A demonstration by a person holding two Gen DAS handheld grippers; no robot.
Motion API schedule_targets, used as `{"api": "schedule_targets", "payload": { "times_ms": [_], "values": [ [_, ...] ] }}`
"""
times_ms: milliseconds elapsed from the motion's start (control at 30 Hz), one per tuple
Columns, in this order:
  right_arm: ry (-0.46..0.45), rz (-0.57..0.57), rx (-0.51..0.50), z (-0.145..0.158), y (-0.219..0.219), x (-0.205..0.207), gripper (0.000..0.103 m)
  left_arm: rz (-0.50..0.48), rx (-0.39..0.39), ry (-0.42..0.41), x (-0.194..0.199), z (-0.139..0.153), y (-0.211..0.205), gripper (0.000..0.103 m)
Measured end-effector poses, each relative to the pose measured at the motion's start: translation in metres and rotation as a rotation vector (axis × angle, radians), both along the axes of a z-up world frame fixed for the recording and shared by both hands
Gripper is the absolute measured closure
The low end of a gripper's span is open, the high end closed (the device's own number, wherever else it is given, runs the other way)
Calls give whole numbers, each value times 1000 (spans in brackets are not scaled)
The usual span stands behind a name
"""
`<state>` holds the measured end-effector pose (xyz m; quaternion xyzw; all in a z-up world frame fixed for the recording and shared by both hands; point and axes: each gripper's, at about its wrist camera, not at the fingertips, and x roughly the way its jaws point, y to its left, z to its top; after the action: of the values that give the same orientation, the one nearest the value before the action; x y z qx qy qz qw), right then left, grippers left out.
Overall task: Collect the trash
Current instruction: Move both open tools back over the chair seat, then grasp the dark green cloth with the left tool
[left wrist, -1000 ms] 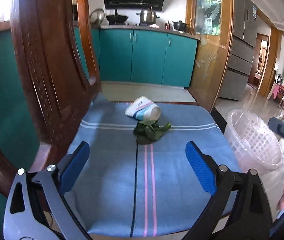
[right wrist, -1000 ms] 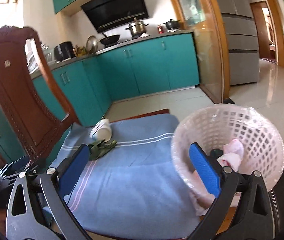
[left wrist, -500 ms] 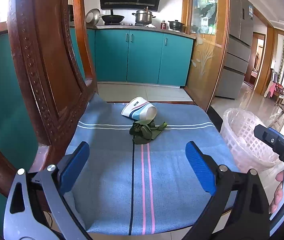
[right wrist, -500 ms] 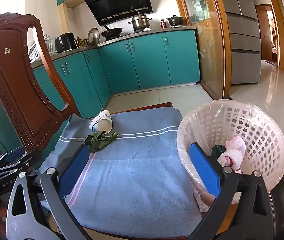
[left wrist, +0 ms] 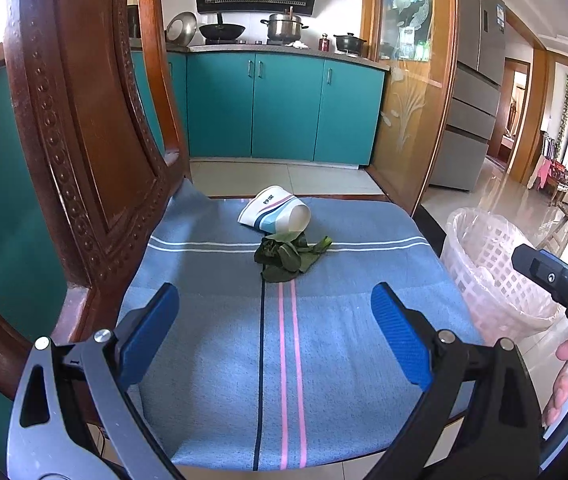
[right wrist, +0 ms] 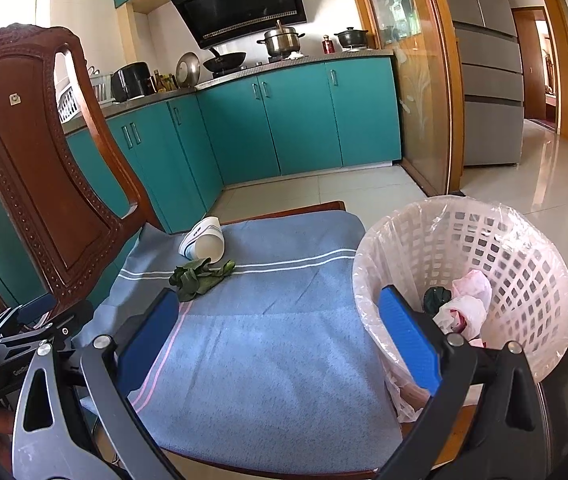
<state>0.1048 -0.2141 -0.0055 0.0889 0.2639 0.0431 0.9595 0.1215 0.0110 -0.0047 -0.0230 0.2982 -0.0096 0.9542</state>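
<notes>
A tipped white paper cup with blue and pink stripes (left wrist: 276,214) (right wrist: 203,238) lies at the far side of a blue cloth on a chair seat (left wrist: 212,344) (right wrist: 284,320). A wilted green leaf (left wrist: 287,256) (right wrist: 200,278) lies just in front of it. My left gripper (left wrist: 272,334) is open and empty over the near half of the seat. My right gripper (right wrist: 278,330) is open and empty, over the seat's right edge beside a white lattice trash basket (right wrist: 523,264) (left wrist: 495,264) that holds pink-and-white crumpled bags and a dark item.
The carved wooden chair back (left wrist: 80,120) (right wrist: 24,152) rises at the left. Teal kitchen cabinets (left wrist: 284,108) with pots on the counter stand behind. A grey fridge (right wrist: 487,68) and glossy tiled floor lie to the right.
Both grippers have drawn back and risen a little from the seat, so cup and leaf look farther away. The right gripper's view has shifted to show more of the basket's inside.
</notes>
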Motion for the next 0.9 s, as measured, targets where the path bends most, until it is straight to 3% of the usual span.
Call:
{"api": "schedule_targets", "payload": {
  "times_ms": [233, 500, 733, 833, 900],
  "values": [
    [20, 10, 10, -1, 7, 4, 5, -13, 6, 44, 16, -13, -2, 7],
    [46, 23, 25, -8, 10, 12, 5, -37, -38, 133, 94, -49, 1, 7],
    [60, 29, 45, -11, 8, 15, 5, -104, 32, 156, 148, -74, -8, 7],
    [57, 41, 38, -10, 11, 13, 5, -113, -7, 188, 163, -83, -9, 12],
    [61, 46, 33, -10, 12, 14, 5, -123, -36, 215, 171, -87, -8, 21]
  ]
}}
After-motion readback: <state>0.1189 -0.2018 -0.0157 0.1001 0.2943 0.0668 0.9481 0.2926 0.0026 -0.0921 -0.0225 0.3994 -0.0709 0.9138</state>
